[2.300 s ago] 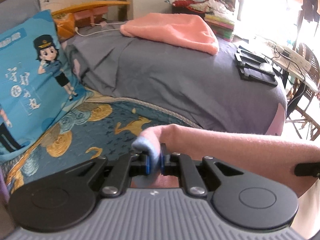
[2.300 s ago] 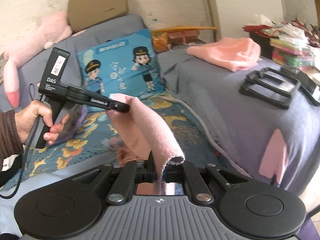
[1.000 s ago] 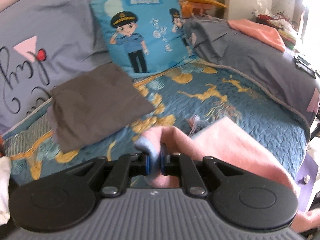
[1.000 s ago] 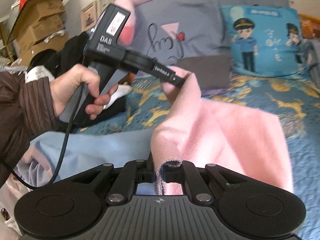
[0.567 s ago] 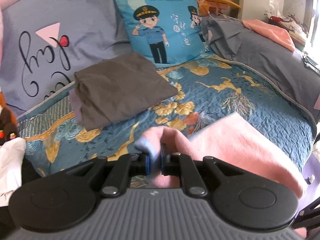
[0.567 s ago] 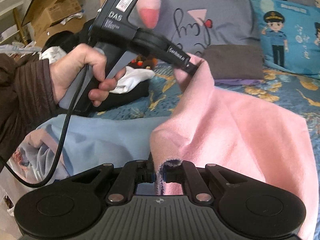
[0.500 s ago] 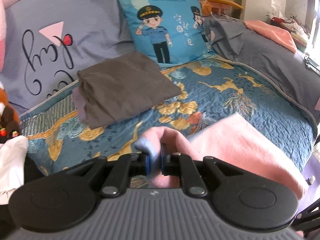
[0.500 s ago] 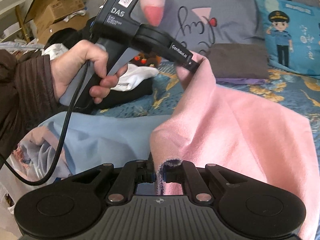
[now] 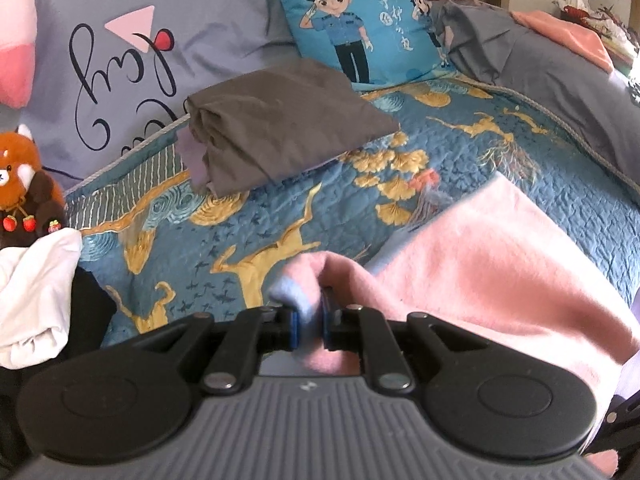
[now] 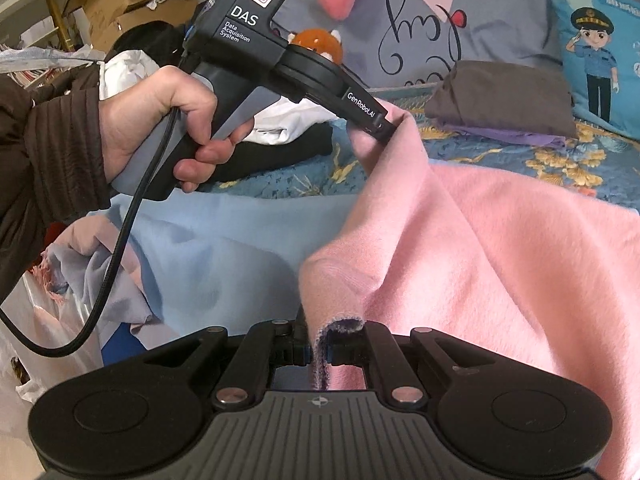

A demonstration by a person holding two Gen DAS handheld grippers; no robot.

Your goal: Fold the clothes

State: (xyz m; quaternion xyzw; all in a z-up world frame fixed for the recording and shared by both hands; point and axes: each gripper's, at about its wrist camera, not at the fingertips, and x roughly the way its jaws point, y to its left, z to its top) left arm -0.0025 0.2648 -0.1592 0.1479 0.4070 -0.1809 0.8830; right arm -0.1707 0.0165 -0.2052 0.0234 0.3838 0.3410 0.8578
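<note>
Both grippers, left gripper (image 9: 308, 326) and right gripper (image 10: 319, 350), were clamped shut on 2 corners of the pink garment (image 10: 520, 248), which could be dropped if either thin pinch slipped.

Quilted bed (image 9: 460, 148), folded grey garment (image 9: 280, 120)

Pink garment (image 10: 520, 248): fuzzy fleece cloth; bedspread (image 9: 460, 152): quilted, matt; gripper bodies: matt black plastic.

Spread on the bed cover (image 9: 280, 216), toward 3 o'clock: soft garment (image 9: 500, 264). At 12 o'clock, farther back: folded stack (image 9: 280, 136), with cartoon pillow (image 9: 360, 20) behind it at 1 o'clock. At 9 o'clock: toy animal (image 9: 24, 184) above white cloth (image 9: 36, 292).
</note>
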